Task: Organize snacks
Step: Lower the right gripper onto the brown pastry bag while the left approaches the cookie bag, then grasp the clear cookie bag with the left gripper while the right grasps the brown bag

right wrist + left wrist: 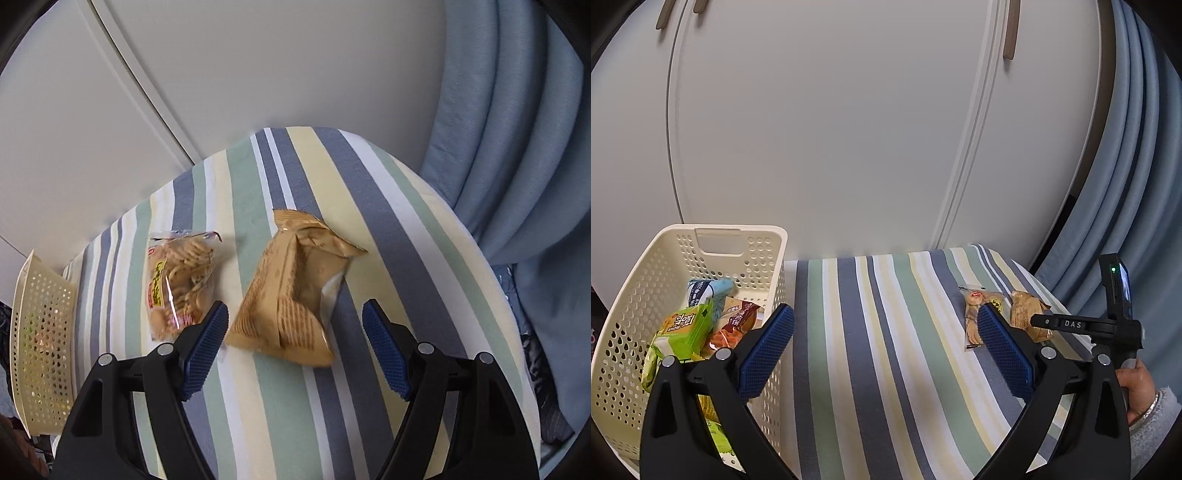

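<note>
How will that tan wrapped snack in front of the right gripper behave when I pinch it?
The tan packet looks puffy and creased, so it will probably crumple and feel light. Its glossy film may slip between the pads. It lies flat on the striped cloth, so rolling seems unlikely.

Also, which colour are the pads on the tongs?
Dark blue pads, with a fine textured surface; the right wrist view shows them best.

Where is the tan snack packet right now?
The tan snack packet lies on the striped cloth ahead of the open right hand-held gripper, right of the clear cookie bag.
</note>
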A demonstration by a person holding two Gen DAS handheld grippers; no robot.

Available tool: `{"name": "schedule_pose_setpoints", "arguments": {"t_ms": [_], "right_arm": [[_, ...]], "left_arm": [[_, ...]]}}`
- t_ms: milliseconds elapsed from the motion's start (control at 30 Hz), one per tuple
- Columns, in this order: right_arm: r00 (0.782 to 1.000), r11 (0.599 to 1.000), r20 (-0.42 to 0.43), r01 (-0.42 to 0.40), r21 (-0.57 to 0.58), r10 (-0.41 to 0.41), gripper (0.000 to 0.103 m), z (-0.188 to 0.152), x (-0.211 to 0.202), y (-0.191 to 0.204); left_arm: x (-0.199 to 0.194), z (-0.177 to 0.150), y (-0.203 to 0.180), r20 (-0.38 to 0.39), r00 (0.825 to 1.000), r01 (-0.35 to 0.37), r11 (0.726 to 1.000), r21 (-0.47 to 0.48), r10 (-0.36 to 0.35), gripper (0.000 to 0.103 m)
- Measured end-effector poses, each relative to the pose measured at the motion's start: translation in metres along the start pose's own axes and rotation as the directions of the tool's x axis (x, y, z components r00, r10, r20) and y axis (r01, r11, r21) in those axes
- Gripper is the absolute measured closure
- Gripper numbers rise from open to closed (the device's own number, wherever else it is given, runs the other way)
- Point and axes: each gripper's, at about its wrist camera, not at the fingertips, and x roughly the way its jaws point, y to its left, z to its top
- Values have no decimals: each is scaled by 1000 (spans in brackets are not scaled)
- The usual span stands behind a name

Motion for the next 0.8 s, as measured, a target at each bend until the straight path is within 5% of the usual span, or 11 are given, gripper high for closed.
{"name": "schedule_pose_setpoints", "arguments": {"t_ms": [267, 533, 800], "right_arm": [[993, 992, -23, 112, -66, -113, 28, 18, 35, 20], [994, 992, -24, 102, -79, -104, 26, 29, 45, 11], [998, 996, -19, 50, -78, -52, 45, 20, 31, -9]], "left_arm": [[3, 0, 8, -6, 1000, -14, 1000, -18, 14, 3], [11, -5, 0, -29, 999, -31, 999, 14, 31, 3], [30, -15, -14, -100, 995, -2, 999, 37, 5, 3]]}}
